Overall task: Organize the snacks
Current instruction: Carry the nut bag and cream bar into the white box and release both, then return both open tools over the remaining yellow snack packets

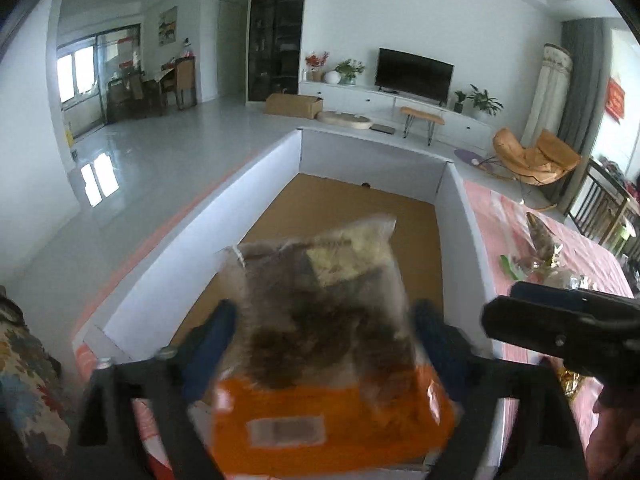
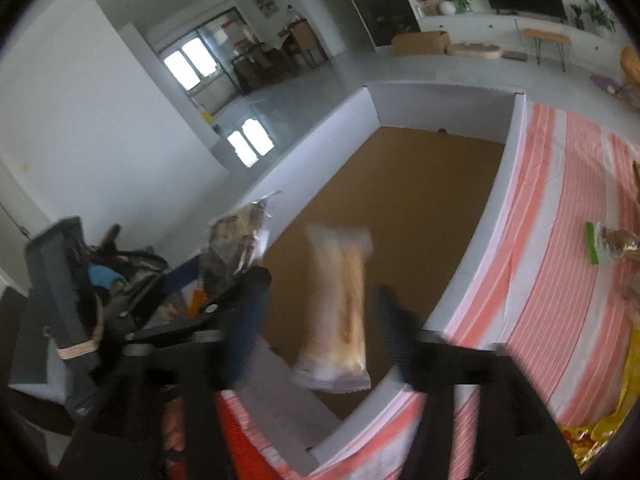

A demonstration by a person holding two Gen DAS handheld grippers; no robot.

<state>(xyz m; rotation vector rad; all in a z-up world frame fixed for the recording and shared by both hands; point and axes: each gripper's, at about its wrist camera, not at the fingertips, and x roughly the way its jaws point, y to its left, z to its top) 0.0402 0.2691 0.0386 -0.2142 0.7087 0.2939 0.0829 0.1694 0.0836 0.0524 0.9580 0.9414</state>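
Both grippers tilt down over the white-walled cardboard box with the brown floor (image 1: 360,216). The left gripper (image 1: 322,320) has its blue fingers spread wide; a blurry clear-and-orange snack bag (image 1: 320,320) sits between them, pads not pressing on it. The right gripper (image 2: 320,308) is spread too, with a pale wrapped bread stick packet (image 2: 340,304) loose between its fingers, above the box floor.

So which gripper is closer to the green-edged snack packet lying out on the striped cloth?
Right. The right gripper is over the box beside the striped cloth holding the green-edged packet; the left gripper sits farther left.
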